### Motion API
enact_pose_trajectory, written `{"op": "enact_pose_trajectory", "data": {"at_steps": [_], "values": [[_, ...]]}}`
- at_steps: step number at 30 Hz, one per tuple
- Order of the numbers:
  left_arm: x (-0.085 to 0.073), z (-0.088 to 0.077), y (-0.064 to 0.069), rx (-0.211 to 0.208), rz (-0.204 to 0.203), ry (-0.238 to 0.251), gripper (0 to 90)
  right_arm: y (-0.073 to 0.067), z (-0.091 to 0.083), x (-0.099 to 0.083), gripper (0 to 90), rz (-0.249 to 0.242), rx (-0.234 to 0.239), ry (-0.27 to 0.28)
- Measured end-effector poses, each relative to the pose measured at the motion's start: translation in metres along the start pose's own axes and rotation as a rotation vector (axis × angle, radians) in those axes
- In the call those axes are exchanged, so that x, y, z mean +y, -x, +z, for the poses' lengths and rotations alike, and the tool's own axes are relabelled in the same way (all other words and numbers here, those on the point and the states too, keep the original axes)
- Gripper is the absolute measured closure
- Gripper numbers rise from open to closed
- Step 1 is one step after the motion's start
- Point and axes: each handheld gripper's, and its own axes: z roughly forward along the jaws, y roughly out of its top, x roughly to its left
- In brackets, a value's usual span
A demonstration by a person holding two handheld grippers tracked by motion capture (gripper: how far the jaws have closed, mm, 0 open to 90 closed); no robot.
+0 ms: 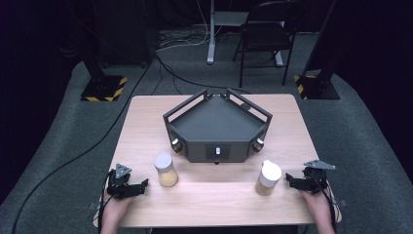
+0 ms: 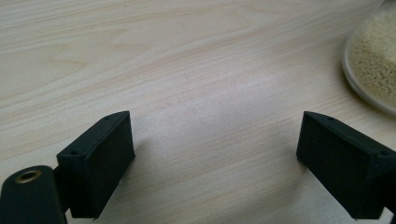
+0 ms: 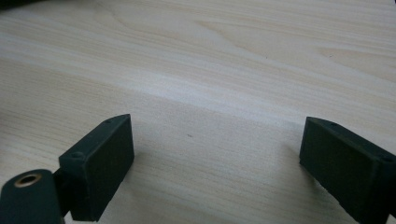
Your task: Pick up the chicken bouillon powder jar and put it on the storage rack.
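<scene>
Both jaws wide, empty. Left gripper (image 1: 141,185) approach left jar (image 1: 166,169) level, centre jaws low. Right gripper (image 1: 289,180) likewise for right jar (image 1: 268,177).

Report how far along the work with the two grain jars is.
Done: nothing visibly; both jars stand upright on the table before the dark tray. In hand: nothing; left gripper and right gripper rest open beside left jar and right jar. Left: grasping them.
</scene>
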Motion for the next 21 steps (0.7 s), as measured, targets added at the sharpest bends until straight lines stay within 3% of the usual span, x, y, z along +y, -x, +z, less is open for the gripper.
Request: {"op": "enact_pose_trajectory", "data": {"at_steps": [21], "values": [[0.001,0.0009,-0.0002,-0.004,0.003,-0.003,8.4,0.0008,-0.0006,-0.0002,7.9,-0.006,0.006,-0.003]]}}
